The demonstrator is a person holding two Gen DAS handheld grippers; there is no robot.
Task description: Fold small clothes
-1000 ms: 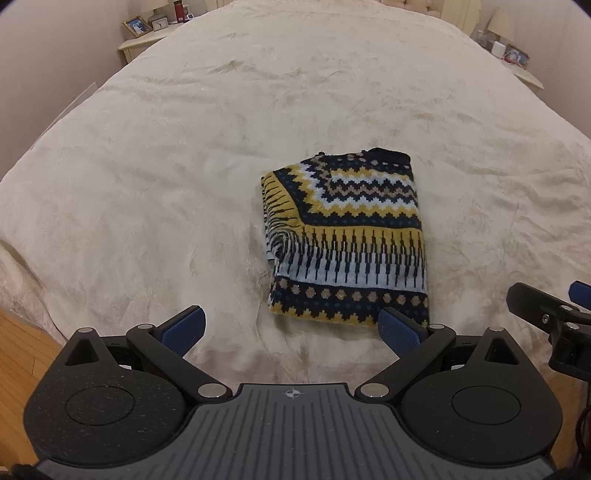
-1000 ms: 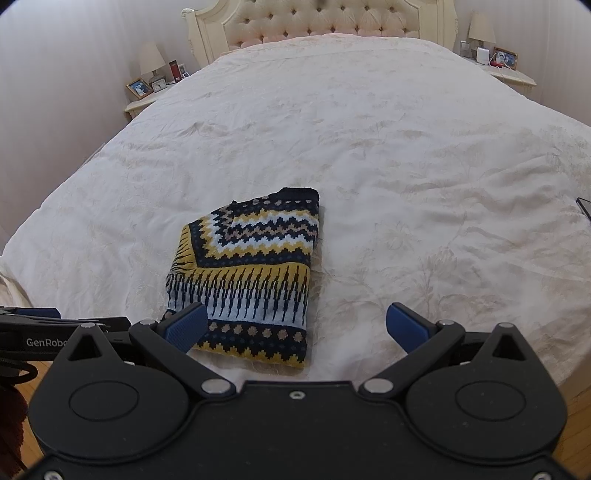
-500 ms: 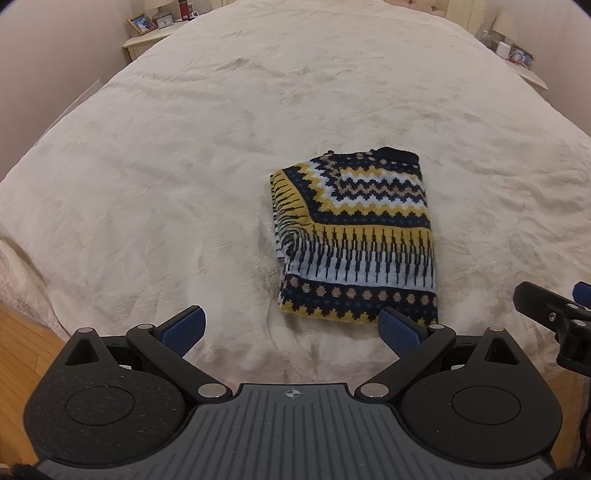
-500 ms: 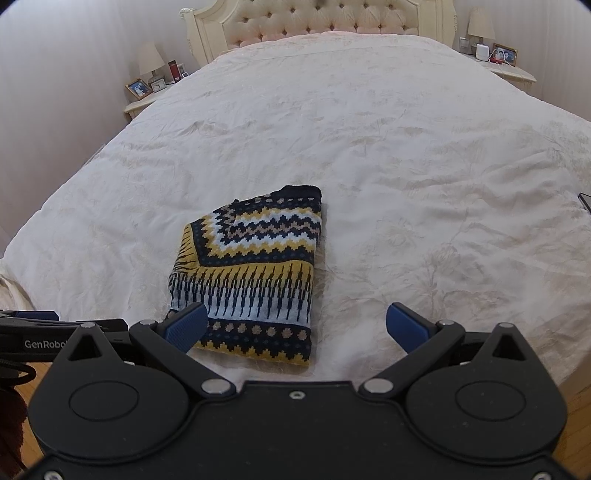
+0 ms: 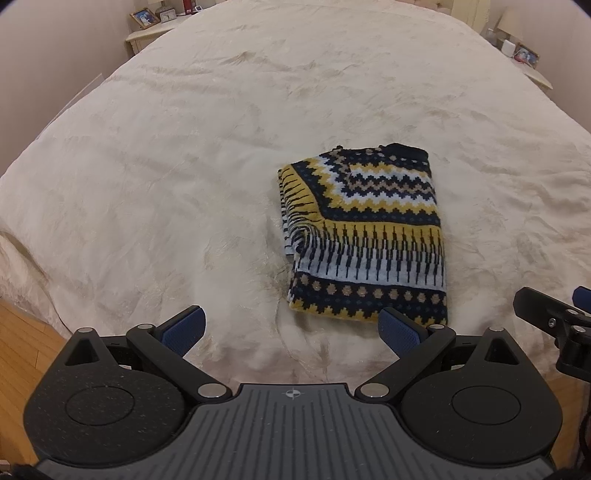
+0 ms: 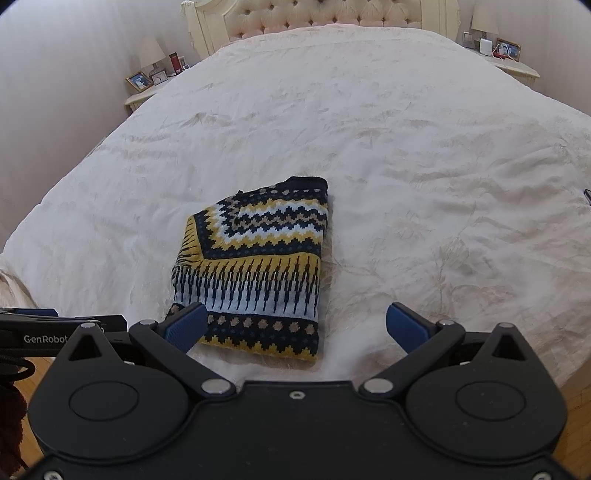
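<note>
A small knitted sweater with navy, yellow and white zigzag bands lies folded into a compact rectangle on the cream bedspread. It also shows in the right wrist view. My left gripper is open and empty, just short of the sweater's near edge and to its left. My right gripper is open and empty, above the bed's near edge, its left fingertip over the sweater's near left corner. The right gripper's side shows at the far right of the left wrist view.
A tufted headboard stands at the far end of the bed. Nightstands with lamps and photo frames stand at the far left and far right. Wooden floor shows below the bed's near edge.
Both grippers have drifted slightly left and back, so the sweater sits a little further right in both views. The sweater itself has not moved. Both jaws stay open.
</note>
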